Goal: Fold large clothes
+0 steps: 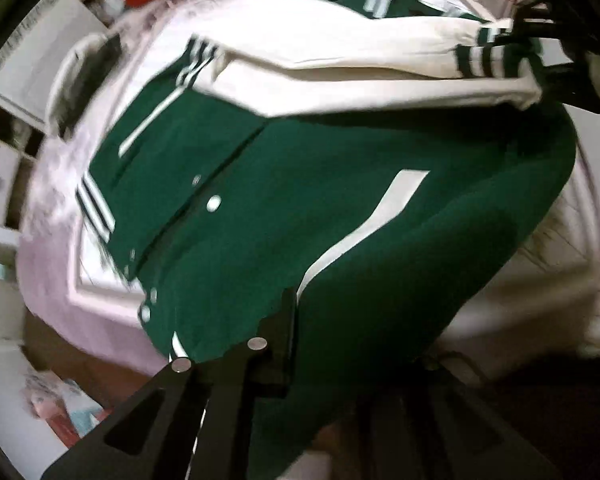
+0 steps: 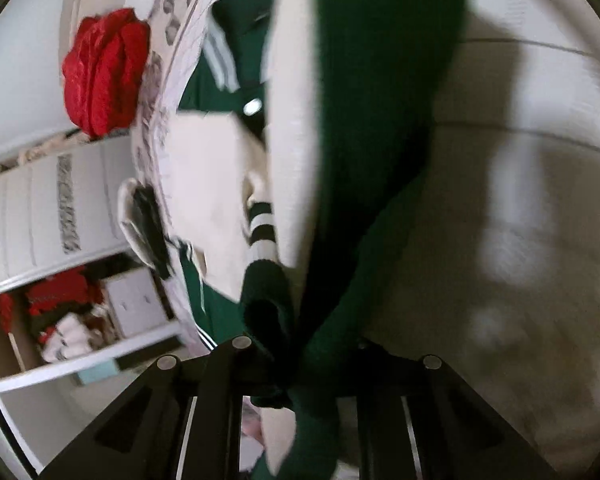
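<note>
Left wrist only: jacket (image 1: pixel 300 200) snaps (image 1: pixel 213 203); both tools (image 1: pixel 300 344) (image 2: pixel 300 360) clamped onto green cloth

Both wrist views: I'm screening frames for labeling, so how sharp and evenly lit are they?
Left wrist: motion blur smears the green jacket and its cream sleeve; fisheye bends the edges. Right wrist: blurrier, the wall is a dim smear, the red cloth stays readable.

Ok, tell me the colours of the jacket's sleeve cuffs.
The cuff is dark green with white stripes, on a cream sleeve of the jacket. Clearest in the left wrist view.
</note>
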Available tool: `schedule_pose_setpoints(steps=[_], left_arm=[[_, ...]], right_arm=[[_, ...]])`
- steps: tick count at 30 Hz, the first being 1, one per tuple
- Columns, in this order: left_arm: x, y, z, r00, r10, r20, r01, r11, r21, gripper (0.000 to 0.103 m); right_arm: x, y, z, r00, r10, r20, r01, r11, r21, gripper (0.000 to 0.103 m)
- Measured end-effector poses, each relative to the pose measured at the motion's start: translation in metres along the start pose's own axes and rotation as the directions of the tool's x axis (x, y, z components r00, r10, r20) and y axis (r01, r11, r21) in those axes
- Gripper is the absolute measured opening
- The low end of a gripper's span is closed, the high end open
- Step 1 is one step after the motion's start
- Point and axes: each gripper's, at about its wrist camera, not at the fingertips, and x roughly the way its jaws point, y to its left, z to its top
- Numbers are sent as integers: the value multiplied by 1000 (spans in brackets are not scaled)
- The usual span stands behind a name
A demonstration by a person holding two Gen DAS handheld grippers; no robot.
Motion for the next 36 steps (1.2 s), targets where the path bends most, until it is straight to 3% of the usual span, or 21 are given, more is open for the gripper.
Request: schedule_pose_setpoints(steps=[4, 8, 14, 18, 20, 21, 24, 27, 30, 32, 33, 36], left_arm=[[-50, 5, -8, 996, -85, -21, 85, 996, -17, 5], [-67, 46, 29, 993, -105, 46, 108, 992, -65, 6], [-16, 146, 119, 983, -116, 141, 142, 971, -190, 10], [55, 196, 175, 983, -165, 84, 181, 952, -248, 15], [98, 219, 196, 972, -235, 14, 229, 928, -293, 15], [120, 231, 204, 957, -290, -25, 268, 909, -319, 15], [150, 254, 209, 912, -406, -60, 353, 852, -387, 20], [144, 274, 200, 887, -462, -18, 411, 806, -425, 30], [131, 299, 184, 878, -477, 43, 436, 758, -484, 40], [118, 312, 175, 877, -473, 83, 443, 729, -521, 44], [111, 315, 171, 885, -456, 94, 432, 729, -530, 49], [83, 316, 167, 925, -360, 125, 369, 763, -531, 54]], right_arm=[[-76, 13, -45, 992, -125, -6, 125, 992, 20, 15], [-103, 56, -48, 983, -181, 5, 181, 983, 9, 15], [-51, 146, -2, 981, -182, 70, 184, 983, -17, 16], [29, 189, 54, 971, -214, 103, 214, 977, 6, 18], [64, 191, 80, 960, -258, 106, 258, 966, 11, 19], [80, 191, 90, 956, -276, 96, 276, 961, 14, 21], [122, 189, 120, 948, -314, 48, 314, 949, 4, 44], [127, 187, 131, 974, -223, 31, 222, 975, 25, 72], [101, 203, 125, 994, -79, 77, 83, 995, -53, 74], [80, 212, 111, 993, -71, 98, 81, 992, -100, 77], [71, 214, 103, 990, -88, 108, 100, 989, -113, 79], [42, 208, 73, 975, -166, 145, 184, 976, -119, 79]])
